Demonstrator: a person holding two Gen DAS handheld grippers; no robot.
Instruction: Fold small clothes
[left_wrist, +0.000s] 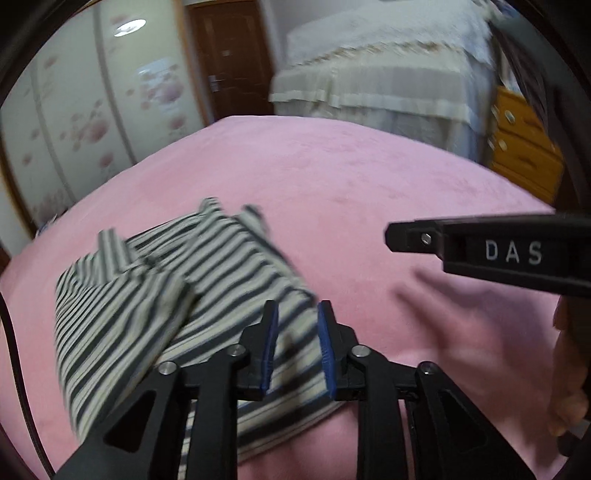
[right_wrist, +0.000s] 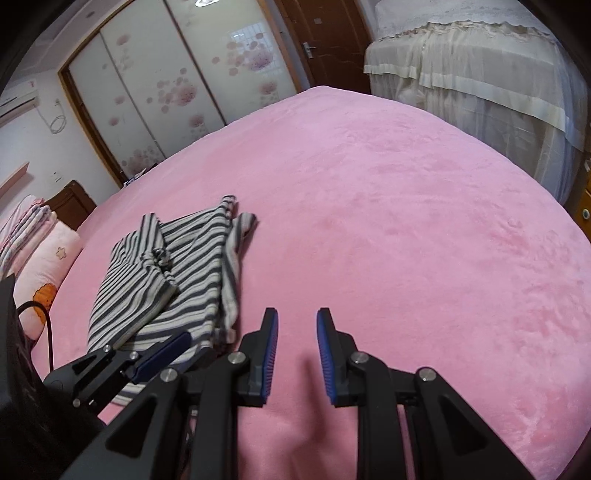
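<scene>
Pink bed blanket (right_wrist: 388, 206) filled both views, wardrobe doors (right_wrist: 155, 81) behind. We saw the left tool (left_wrist: 297, 332) angled down over the near edge of the striped garment (left_wrist: 177, 295), pads apart, nothing clamped. The right tool (right_wrist: 297, 339) pointed down at bare blanket beside it, pads apart, released. A hand (left_wrist: 569, 369) was cut off at frame edge. The left view was blurred. The garment lay partly folded, rumpled, straps at the far end.
</scene>
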